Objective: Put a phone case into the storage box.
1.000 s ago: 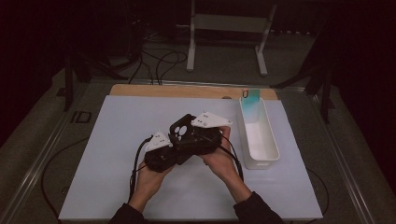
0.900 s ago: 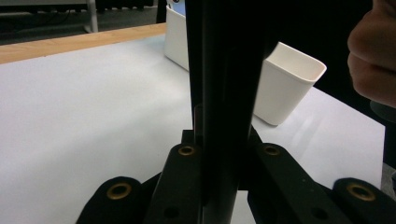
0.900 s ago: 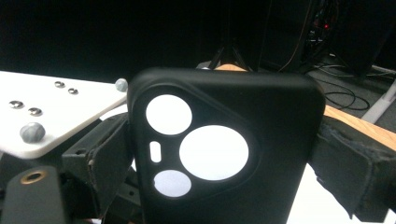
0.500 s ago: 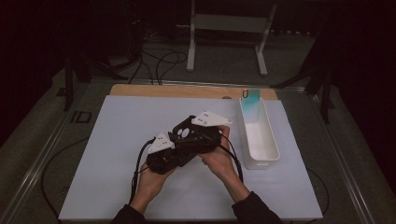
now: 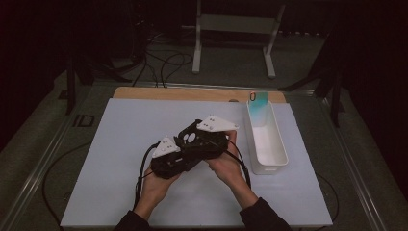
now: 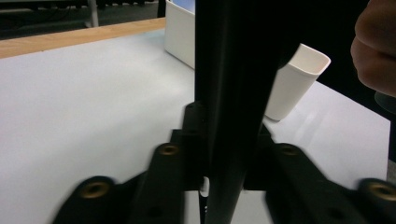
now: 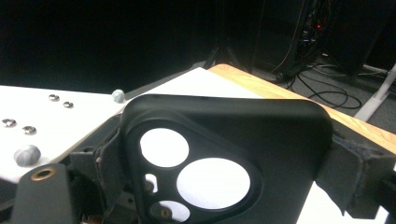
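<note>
White mat (image 5: 120, 144) | one black case (image 7: 224, 154) gripped in my right gripper (image 5: 204, 139) | left gripper (image 5: 169, 159) jaws just opening around case edge | one bin (image 5: 267, 144) at 3 o'clock

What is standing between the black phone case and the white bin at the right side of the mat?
Nothing visible blocks it. The black phone case, clamped in the right hand-held gripper, is left of the white bin; only the right hand holding it and bare mat lie between.

White bin (image 5: 267, 144) blocks right side; mat (image 5: 110, 144) left open.
</note>
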A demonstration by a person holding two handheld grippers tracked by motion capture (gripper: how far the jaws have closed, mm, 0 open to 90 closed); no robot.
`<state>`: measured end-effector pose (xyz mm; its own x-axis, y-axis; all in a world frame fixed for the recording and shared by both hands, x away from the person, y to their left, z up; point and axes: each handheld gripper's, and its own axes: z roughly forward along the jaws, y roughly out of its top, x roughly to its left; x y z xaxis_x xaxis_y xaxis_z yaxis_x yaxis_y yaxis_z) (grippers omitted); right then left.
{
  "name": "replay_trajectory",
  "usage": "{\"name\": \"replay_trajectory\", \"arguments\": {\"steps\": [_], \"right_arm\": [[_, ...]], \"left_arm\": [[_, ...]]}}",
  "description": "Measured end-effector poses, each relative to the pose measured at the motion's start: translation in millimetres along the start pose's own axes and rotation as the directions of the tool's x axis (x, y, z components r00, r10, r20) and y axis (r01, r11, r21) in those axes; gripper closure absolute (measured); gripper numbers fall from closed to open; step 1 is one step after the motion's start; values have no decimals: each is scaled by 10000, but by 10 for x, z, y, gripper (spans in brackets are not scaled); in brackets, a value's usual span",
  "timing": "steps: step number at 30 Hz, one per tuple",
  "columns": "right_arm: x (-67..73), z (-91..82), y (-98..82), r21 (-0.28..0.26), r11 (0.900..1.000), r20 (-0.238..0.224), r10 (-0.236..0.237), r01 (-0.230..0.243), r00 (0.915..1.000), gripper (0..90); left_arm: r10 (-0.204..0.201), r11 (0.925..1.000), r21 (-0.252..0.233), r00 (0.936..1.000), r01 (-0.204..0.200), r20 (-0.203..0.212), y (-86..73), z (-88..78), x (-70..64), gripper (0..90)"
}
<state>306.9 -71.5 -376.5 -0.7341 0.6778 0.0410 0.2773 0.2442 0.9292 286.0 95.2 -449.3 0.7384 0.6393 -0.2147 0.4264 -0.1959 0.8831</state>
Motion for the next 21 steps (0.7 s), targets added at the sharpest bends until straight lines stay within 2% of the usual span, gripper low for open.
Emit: {"name": "replay_trajectory", "arguments": {"steps": [2,3,5,8,10,12,15,21], "right_arm": [[-8,-1,0,-21,10000,6,37,-37,10000,138],[-13,-3,0,-29,10000,15,46,-45,10000,138],[-23,-5,-2,-30,10000,49,34,-34,10000,138],[-36,-10,-8,-7,10000,81,59,-59,9999,137],[-41,-11,-11,-11,10000,116,71,-71,9999,137],[-51,-10,-16,-10,10000,120,99,-99,9999,137],[-58,-12,-18,0,10000,165,94,-94,9998,137],[-87,-26,-12,-39,10000,278,66,-65,9996,137]], "left_arm": [[2,10000,1,9997,-2,-238,-1,-12,12,584],[-3,10000,-32,9987,1,-513,-2,-21,7,529],[107,9999,39,9936,-103,-1126,-3,-27,-3,333],[110,9999,59,9876,-102,-1567,-9,-43,14,164],[177,9998,51,9866,-172,-1619,-12,-57,23,137],[297,9996,42,9847,-295,-1719,-14,-75,24,74],[588,9983,116,9819,-576,-1803,-19,-99,11,36],[987,9951,108,9755,-985,-1967,-45,-153,-14,9]]}}
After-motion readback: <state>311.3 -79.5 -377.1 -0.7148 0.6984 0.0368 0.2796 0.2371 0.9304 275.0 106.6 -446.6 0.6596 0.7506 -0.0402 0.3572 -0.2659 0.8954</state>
